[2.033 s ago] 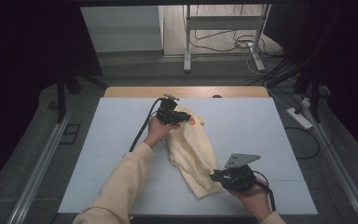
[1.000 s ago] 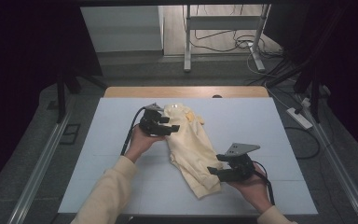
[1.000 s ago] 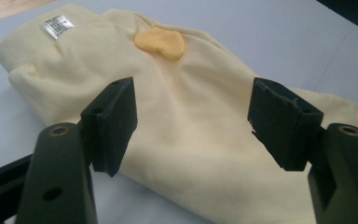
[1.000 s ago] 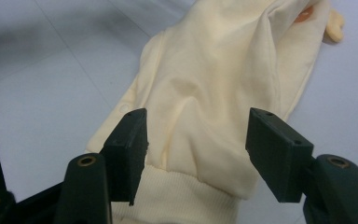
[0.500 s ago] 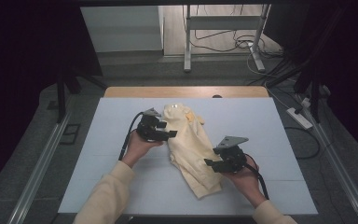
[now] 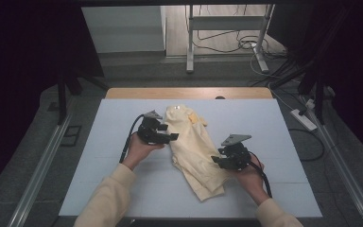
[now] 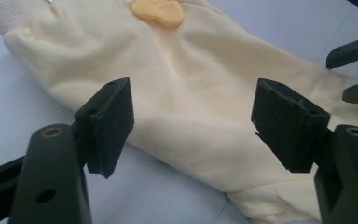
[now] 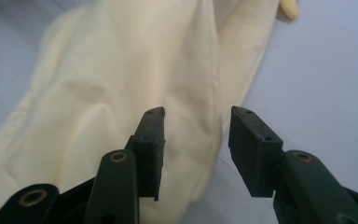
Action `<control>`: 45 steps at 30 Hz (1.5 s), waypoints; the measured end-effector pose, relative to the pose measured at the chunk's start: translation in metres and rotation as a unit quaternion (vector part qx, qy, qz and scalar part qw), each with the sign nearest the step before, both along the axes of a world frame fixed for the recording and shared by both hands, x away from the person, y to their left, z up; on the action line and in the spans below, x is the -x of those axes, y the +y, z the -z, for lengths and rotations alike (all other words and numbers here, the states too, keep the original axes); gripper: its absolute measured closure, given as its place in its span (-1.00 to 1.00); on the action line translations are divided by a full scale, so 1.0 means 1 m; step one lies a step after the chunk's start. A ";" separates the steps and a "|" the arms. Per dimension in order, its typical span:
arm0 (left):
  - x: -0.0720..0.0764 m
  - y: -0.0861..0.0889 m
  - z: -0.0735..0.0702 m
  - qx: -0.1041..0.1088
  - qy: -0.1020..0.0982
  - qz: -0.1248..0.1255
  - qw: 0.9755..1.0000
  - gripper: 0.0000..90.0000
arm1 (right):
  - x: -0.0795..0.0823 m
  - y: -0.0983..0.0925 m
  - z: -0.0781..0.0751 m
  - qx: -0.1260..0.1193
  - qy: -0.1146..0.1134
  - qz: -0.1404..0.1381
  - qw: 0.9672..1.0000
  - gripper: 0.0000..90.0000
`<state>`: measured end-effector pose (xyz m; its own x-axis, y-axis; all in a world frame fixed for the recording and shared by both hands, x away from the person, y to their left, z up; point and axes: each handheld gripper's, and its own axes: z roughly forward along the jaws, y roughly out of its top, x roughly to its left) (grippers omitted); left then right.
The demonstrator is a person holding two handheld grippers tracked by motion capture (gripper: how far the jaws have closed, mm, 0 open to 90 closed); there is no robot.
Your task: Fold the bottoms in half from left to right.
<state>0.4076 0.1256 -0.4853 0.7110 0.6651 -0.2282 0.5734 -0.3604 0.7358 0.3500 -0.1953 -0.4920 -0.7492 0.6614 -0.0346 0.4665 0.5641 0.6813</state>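
On the pale desk (image 6: 123,189) lay a cream garment (image 6: 196,146); the left claw (image 6: 166,137) gaped beside it, the right claw (image 6: 216,161) had just been closing, ungripped, over its hem; a pinch seemed next

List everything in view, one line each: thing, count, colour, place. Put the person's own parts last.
garment: 1, pale yellow, crumpled along the middle of the table between the two grippers.
patch: 1, darker yellow, on the garment's far end.
table: 1, white top with a wooden far edge, centre of the high view.
frame: 1, grey metal, on the floor beyond the table.
cables: several, white and black, on the floor by the frame.
power strip: 1, white, on the floor right of the table.
left gripper: 1, black, jaws open over the garment's left edge.
right gripper: 1, black, jaws have just been closing, not gripping, over the garment's right edge.
sleeves: 2, pale yellow, bottom of the high view.
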 end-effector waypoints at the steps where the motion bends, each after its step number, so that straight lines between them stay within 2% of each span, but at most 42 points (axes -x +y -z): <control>1: 0.000 0.000 0.000 0.000 0.001 0.001 1.000 -0.36 | -0.001 -0.001 0.001 0.003 0.003 0.002 1.000 0.26; 5: 0.001 0.000 0.000 0.000 0.000 0.001 1.000 -0.36 | -0.002 -0.003 0.006 0.002 0.024 -0.008 1.000 0.78; 6: 0.001 0.000 0.000 0.000 0.001 0.002 1.000 -0.36 | -0.002 -0.003 0.005 0.002 0.026 -0.010 1.000 0.85; 12: 0.003 0.003 -0.002 0.007 0.001 0.000 1.000 -0.36 | 0.002 -0.008 0.004 0.013 0.038 -0.016 0.999 0.91; 16: 0.004 0.005 -0.003 0.007 0.001 0.000 1.000 -0.36 | 0.006 -0.011 0.009 0.014 0.063 -0.022 0.998 0.91; 20: 0.004 0.004 -0.004 0.008 0.001 0.001 1.000 -0.37 | 0.012 -0.009 0.014 0.029 0.059 -0.027 0.997 0.91; 22: 0.005 0.004 -0.004 0.008 0.000 0.002 1.000 -0.37 | 0.012 -0.010 0.012 0.026 0.054 -0.025 0.998 0.78; 25: 0.005 0.003 -0.004 0.009 -0.001 0.002 1.000 -0.37 | 0.015 -0.011 0.007 0.022 0.026 -0.020 0.999 0.34; 27: 0.004 0.003 -0.004 0.009 -0.001 0.002 1.000 -0.38 | 0.019 -0.011 0.000 0.006 0.004 -0.022 1.000 0.22; 30: 0.004 0.003 -0.004 0.008 0.000 0.002 1.000 -0.38 | 0.026 -0.006 -0.011 -0.018 -0.009 -0.042 0.999 0.15; 33: 0.004 0.002 -0.003 0.007 -0.001 0.002 1.000 -0.39 | 0.032 0.001 -0.015 -0.028 -0.005 -0.067 0.997 0.12; 38: 0.004 0.003 -0.004 0.008 0.000 0.003 1.000 -0.39 | 0.042 0.016 -0.012 -0.021 0.008 -0.103 0.994 0.07; 45: 0.004 0.003 -0.003 0.009 0.001 0.002 1.000 -0.39 | 0.049 0.032 -0.002 -0.013 0.039 -0.130 0.991 -0.05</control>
